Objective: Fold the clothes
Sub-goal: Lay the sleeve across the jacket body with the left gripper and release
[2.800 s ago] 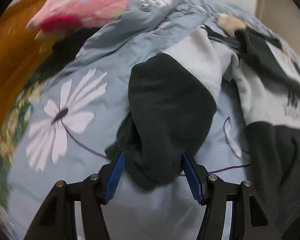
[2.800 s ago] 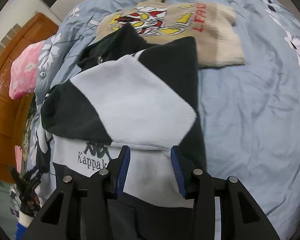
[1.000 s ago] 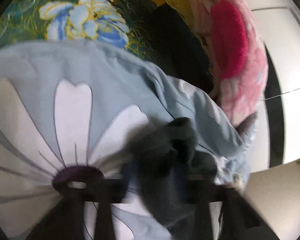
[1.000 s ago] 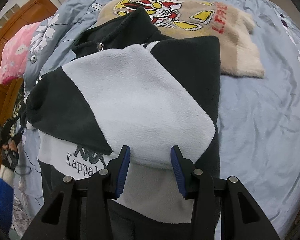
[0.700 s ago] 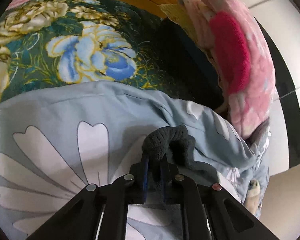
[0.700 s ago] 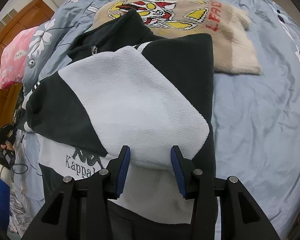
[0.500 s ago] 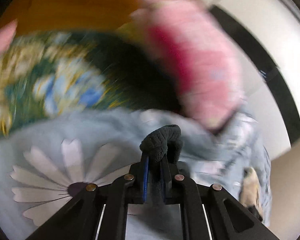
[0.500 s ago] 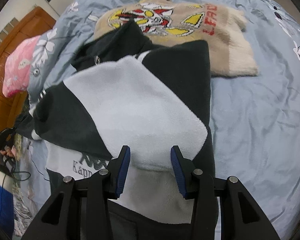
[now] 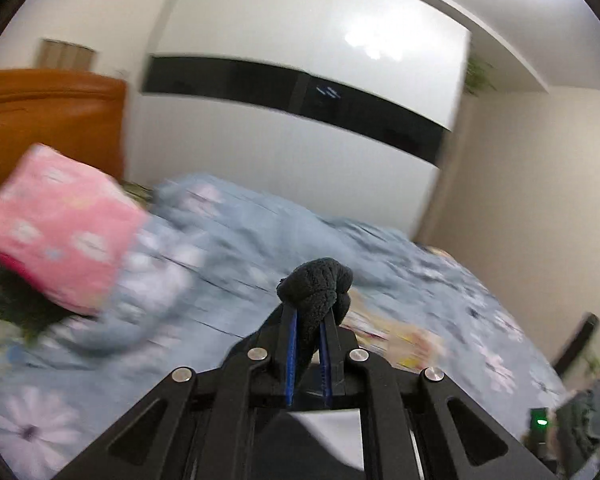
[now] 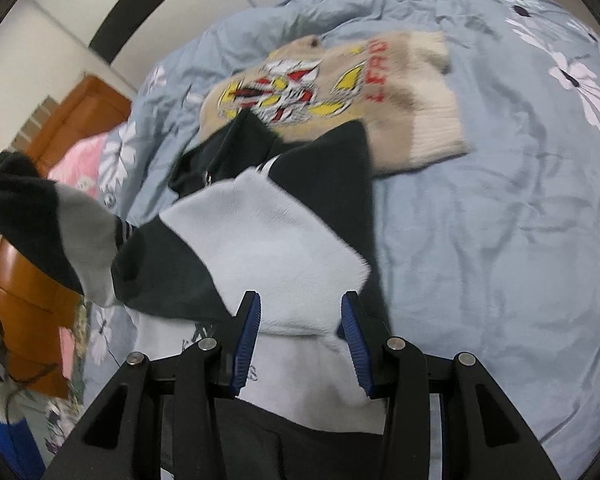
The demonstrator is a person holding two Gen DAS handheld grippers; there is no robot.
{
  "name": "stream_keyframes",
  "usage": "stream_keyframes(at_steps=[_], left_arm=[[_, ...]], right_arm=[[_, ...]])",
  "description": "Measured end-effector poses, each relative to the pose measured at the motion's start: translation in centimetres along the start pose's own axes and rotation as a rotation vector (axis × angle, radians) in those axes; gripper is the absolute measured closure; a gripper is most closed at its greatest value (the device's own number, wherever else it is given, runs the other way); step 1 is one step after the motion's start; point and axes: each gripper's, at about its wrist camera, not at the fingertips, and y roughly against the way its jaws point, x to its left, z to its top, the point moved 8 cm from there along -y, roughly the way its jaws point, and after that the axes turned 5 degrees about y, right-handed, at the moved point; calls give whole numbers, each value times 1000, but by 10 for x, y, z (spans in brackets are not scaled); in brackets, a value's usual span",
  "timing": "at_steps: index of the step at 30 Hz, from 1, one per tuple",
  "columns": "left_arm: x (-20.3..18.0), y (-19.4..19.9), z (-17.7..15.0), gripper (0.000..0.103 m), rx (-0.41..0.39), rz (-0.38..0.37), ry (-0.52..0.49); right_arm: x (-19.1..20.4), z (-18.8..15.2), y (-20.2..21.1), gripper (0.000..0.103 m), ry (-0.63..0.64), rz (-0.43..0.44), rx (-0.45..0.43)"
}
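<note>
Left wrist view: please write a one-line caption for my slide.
Left gripper shut on the dark fleece sleeve cuff, lifted above the blue floral duvet.

the left wrist view looks nearly level along its fingers across the bed [image 9: 260, 220] toward the far wall [image 9: 300, 152], with a dark sleeve end [image 9: 316, 288] close to the lens; the right wrist view looks steeply down from close above the jacket [image 10: 268, 240]; both take in the bed, the pink pillow [image 9: 60, 228] and the tan sweater [image 10: 340, 92]
</note>
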Motion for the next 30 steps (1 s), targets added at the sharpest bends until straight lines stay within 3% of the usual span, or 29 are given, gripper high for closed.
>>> stream_keyframes(at_steps=[4,7,13,16,17,19,20,25,27,30], left_arm=[[-69,-69,-69,93,153,-71,-49],[-95,-118,-138,93,299,-56,-110],[-97,-166,-231,91,506,-3,-102],[-94,-171,-257,86,554,-5,-91],[-94,-171,-262,85,568,-14,-92],[-98,-165,-269,61,599,-54,-90],[-101,-161,-269,56,612,-87,-81],[-84,-117,-242,42,537,-107,-10],[-49,-99,-226,40,468,-38,47],[19,-72,-204,39,380,150,138]], right_arm=[[-30,-1,17,60,-47,2,-39],[-50,-7,21,60,-83,0,-45],[-89,-22,18,60,-150,-15,-31],[-96,-26,14,60,-167,-12,-26],[-95,-25,12,60,-168,-8,-26],[-90,-21,9,60,-160,8,-31],[-87,-19,8,60,-156,16,-35],[-57,-1,-1,60,-126,100,-59],[-41,6,-8,58,-100,139,-55],[-16,15,-28,53,-51,175,-28]])
